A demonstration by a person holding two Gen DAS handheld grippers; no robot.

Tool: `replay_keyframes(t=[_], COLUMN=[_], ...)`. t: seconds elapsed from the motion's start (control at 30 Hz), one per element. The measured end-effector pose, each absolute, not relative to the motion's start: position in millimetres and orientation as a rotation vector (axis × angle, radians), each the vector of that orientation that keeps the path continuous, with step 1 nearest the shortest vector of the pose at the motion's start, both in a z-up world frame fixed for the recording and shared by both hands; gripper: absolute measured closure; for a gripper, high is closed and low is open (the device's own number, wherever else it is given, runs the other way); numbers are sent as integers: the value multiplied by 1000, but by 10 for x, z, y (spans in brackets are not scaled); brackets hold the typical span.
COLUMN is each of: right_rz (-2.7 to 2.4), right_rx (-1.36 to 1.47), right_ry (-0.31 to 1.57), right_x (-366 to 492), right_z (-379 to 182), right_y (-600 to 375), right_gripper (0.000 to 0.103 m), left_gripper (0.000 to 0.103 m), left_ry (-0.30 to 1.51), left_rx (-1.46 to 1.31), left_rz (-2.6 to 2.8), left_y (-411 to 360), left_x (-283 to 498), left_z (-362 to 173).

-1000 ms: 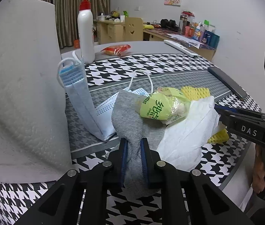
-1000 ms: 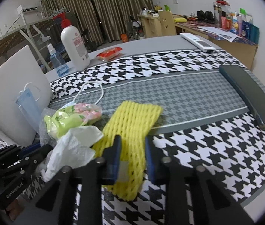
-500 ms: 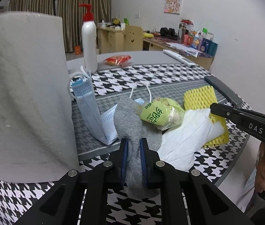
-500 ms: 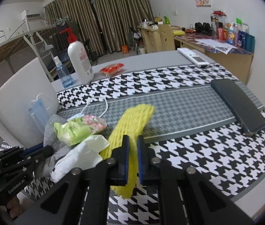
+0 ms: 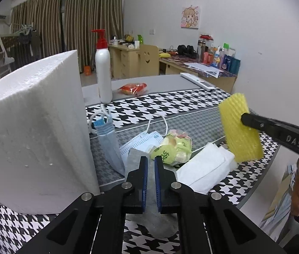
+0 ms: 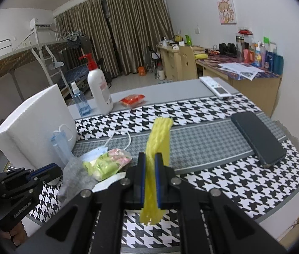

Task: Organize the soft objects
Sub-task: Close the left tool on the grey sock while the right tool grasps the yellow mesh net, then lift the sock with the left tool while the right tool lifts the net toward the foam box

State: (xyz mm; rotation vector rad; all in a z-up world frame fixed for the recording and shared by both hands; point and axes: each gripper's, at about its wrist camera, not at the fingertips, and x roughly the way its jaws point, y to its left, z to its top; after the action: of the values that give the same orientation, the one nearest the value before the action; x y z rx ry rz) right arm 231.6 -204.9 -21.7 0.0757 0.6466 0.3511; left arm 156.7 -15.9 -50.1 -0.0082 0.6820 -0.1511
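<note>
Yellow foam net [image 6: 157,148]: your right hand-held gripper [image 6: 149,158] pinches it near the lower end, clear of the counter [image 6: 213,127], above and right of the snack packet [image 6: 107,163]. Most of it stands free above the pads, so it can flop or slide out if you swing fast.
Grey sock [image 5: 149,222]: your left hand-held gripper [image 5: 151,163] is pressed together on it, just in front of the snack packet. Its toe end looks to rest on the counter, and part lies under the heap.
Snack packet: it lies against the sock's far end; pulling the sock up could, I judge, drag or roll it.
White tissue [image 5: 204,167]: just right of the snack packet, loose and light; a trailing sock could sweep it towards the counter edge.
Face masks [image 5: 141,141]: behind and left of the snack packet, one leaning on the white foam block [image 5: 33,131]; their ear loops could snag on the sock.
Phone [image 6: 257,137]: well right of the snack packet, near the counter edge; keep the net's swing away from it.
</note>
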Motion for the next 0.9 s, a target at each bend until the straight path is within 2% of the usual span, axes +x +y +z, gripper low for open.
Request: replay_keyframes(t=[0.1, 0.17, 0.23, 0.27, 0.3, 0.37, 0.77, 0.83, 0.9], right_rz=[349, 347, 348, 348, 347, 342, 331, 332, 332], right_rx=[69, 67, 70, 70, 74, 78, 86, 89, 91], right_ry=[631, 635, 642, 644, 647, 645, 619, 618, 617], right_x=[2293, 2297, 2304, 2301, 2305, 2300, 2221, 2211, 2196], right_z=[-185, -206, -234, -249, -264, -267, -219, -219, -217], right_y=[-2058, -2058, -2060, -2062, -2071, -2091, -2164, -2167, -2168], right_gripper=[92, 92, 92, 92, 92, 92, 92, 92, 92], left_gripper=[95, 89, 75, 59, 48, 44, 44, 51, 72], left_ry=[714, 752, 780, 788, 793, 791, 849, 844, 844], left_rx=[-14, -15, -7, -5, -6, -4, -8, -6, 1], left_rz=[-165, -175, -169, -167, -167, -151, -97, -105, -116], left_y=[-164, -183, -203, -212, -215, -214, -146, -154, -170], left_x=[1597, 1624, 1634, 1630, 1626, 1619, 1723, 1714, 1705], left_z=[-573, -652, -732, -759, -781, -798, -967, -966, -959])
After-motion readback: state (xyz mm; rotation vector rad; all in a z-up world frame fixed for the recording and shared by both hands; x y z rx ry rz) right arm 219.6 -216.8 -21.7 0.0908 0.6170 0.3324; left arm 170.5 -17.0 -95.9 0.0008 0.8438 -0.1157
